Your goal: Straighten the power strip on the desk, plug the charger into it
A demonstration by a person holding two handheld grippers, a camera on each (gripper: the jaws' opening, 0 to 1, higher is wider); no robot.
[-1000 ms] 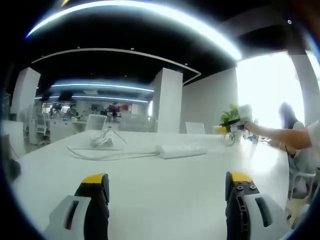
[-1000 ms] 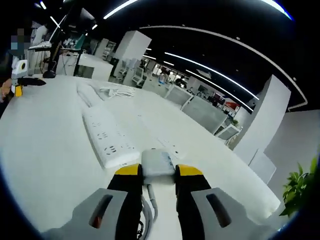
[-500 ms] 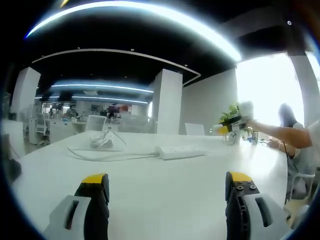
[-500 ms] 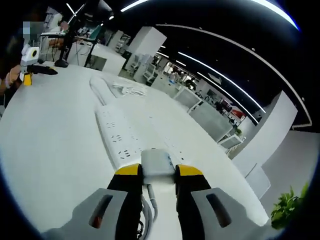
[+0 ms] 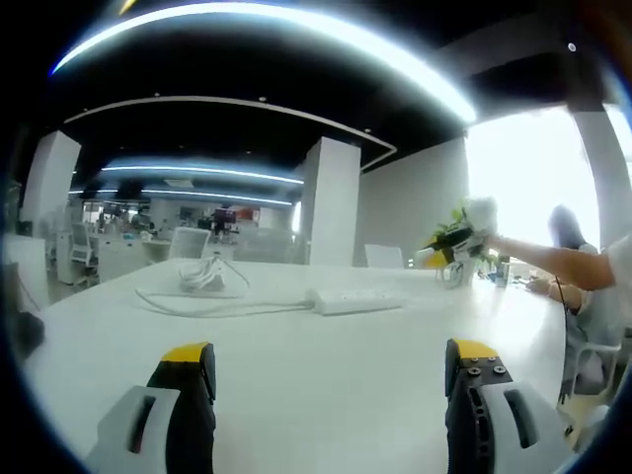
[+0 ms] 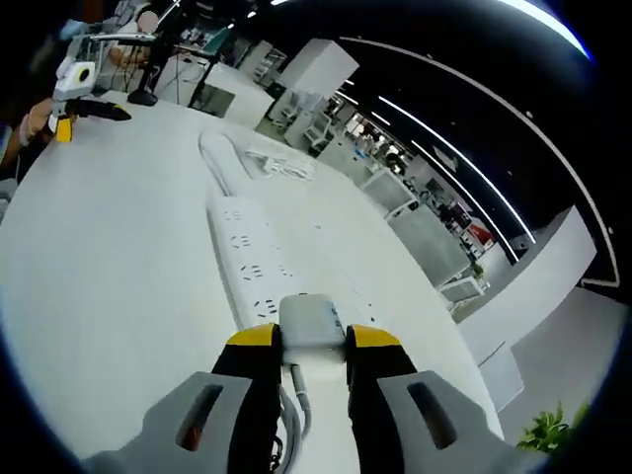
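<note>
Your right tongs have risen w/ the white charger still clenched, now above the white power strip lying lengthwise on the table. Left tongs stay released, apart.

The place was a large open-plan office. Rows of desks with office chairs stretched back between white square pillars, under a dark ceiling with long curved light strips. A potted plant stood beyond the white table.
</note>
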